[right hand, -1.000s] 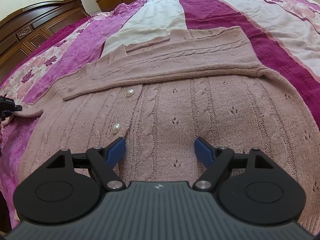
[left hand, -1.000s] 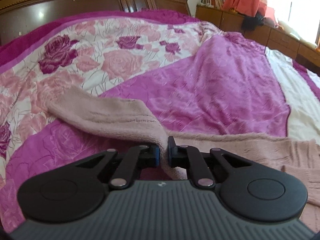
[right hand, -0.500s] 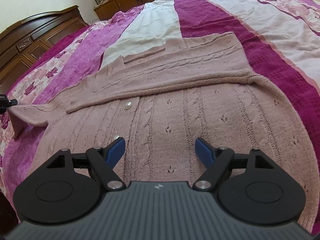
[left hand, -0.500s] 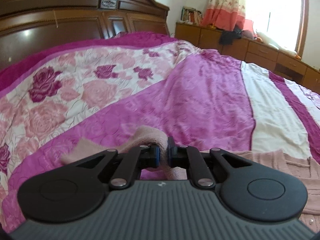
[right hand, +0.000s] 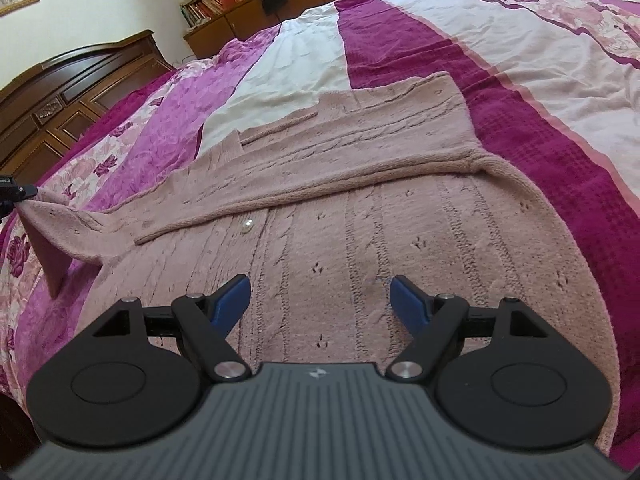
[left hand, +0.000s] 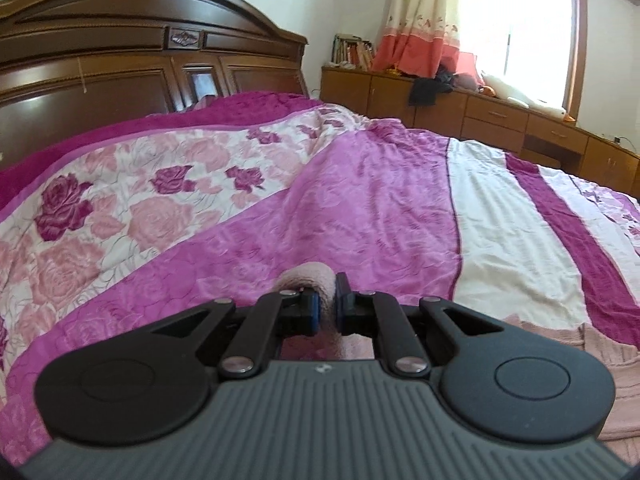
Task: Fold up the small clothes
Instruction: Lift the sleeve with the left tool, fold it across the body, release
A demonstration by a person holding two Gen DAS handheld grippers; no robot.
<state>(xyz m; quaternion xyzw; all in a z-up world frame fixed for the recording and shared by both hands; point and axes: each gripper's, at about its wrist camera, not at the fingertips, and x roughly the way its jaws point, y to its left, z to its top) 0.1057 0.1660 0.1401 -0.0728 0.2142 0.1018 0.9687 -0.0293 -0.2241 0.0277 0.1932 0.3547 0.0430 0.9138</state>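
**A:** Where is the garment, and what holds it?

**B:** A pink knitted cardigan [right hand: 360, 208] lies flat across a bed [right hand: 520, 92] covered in pink, white and magenta stripes. The far sleeve is already folded across the chest. The left gripper [left hand: 325, 307] has its jaws pinching the end of the near sleeve [right hand: 52, 220], lifted off the bed. The right gripper [right hand: 320, 300] hangs low over the lower body of the cardigan, jaws spread, holding nothing.

**A:** How should this fold go?

**B:** My judgement: carry the sleeve in an arc over the chest, keeping it taut enough not to twist, and lay it alongside the folded sleeve. The free gripper could press the body down so the knit does not drag.

**A:** What does each camera add?

**B:** The right view shows the whole cardigan, a pearl button [right hand: 247, 225] and the raised sleeve hanging from the left gripper at the frame's edge. The left view shows only a loop of pink knit between its jaws, plus the headboard [left hand: 140, 64], a window [left hand: 516, 24] and a low cabinet [left hand: 500, 114].
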